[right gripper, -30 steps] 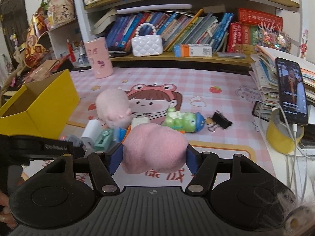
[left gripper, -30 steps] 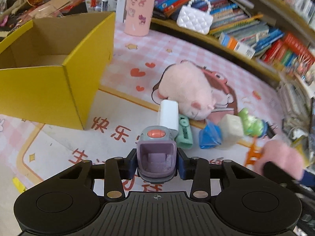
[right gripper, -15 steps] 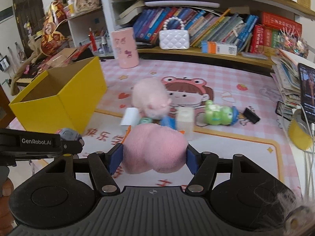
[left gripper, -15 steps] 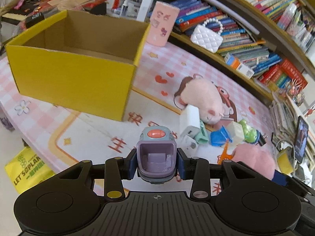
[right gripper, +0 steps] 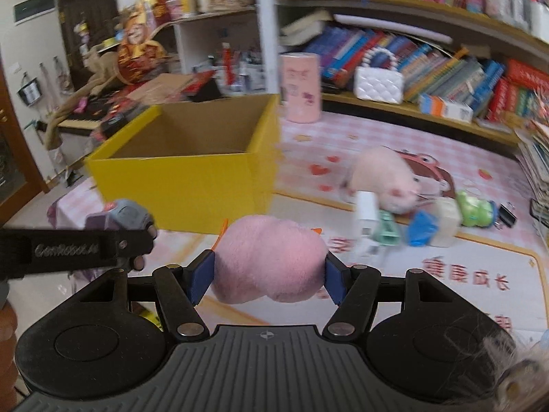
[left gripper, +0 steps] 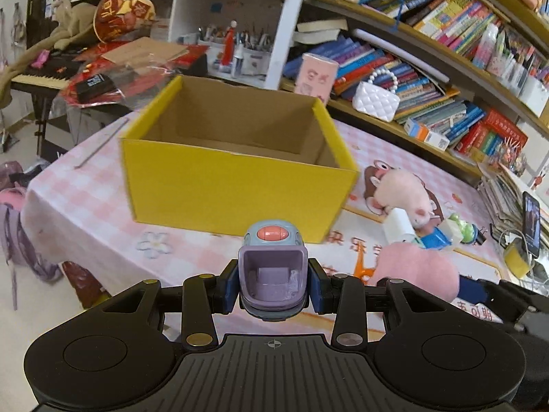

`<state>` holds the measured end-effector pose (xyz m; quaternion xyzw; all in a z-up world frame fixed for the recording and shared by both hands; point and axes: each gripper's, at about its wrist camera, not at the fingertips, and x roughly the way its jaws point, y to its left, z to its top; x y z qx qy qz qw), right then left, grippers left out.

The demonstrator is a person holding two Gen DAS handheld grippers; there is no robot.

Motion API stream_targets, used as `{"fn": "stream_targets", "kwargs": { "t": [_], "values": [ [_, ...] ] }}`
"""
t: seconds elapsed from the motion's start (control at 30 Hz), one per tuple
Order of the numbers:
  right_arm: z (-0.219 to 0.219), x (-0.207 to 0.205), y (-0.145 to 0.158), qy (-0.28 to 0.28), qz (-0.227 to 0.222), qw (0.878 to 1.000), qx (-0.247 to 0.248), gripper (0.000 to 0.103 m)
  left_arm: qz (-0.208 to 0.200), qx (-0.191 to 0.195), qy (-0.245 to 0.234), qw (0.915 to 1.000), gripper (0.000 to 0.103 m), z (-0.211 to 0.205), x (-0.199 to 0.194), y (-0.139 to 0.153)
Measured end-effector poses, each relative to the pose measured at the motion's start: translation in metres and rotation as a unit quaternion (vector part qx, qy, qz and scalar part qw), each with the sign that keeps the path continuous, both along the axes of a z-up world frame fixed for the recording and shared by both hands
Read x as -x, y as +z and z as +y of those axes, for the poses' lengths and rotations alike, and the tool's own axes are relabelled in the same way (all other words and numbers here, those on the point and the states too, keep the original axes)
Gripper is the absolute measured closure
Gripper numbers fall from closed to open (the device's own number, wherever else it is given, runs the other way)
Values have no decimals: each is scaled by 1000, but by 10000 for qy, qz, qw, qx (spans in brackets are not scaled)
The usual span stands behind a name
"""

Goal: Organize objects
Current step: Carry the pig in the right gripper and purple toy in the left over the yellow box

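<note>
So far nothing shows inside the yellow box [left gripper: 236,185], mid-frame; the left gripper [left gripper: 273,286] pinches a purple toy [left gripper: 272,274], the right gripper [right gripper: 268,274] squeezes a pink plush [right gripper: 271,261]; a toy pile [right gripper: 405,219] waits at right.

left wrist: angled down, near | right wrist: likewise | shared: yellow box [left gripper: 236,189]
</note>
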<state>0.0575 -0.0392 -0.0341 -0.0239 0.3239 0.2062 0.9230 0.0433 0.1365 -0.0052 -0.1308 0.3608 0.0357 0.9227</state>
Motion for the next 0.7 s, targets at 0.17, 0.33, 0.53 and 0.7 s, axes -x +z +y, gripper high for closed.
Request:
{"fn": "stream_targets", "kwargs": {
  "t": [0.17, 0.33, 0.53, 0.7],
  "values": [
    [42, 28, -4, -42, -53, 10000, 62, 40, -90, -61, -252, 9996, 65, 33, 21, 0],
    [75, 44, -7, -104, -12, 9999, 45, 40, -116, -123, -350, 9992, 65, 59, 37, 0],
    [98, 57, -4, -115, -70, 9999, 109, 40, -218, -66, -349, 9991, 65, 82, 46, 1],
    [106, 59, -5, -174, -45, 9997, 152, 40, -212, -18, -375, 9991, 65, 92, 47, -1]
  ]
}}
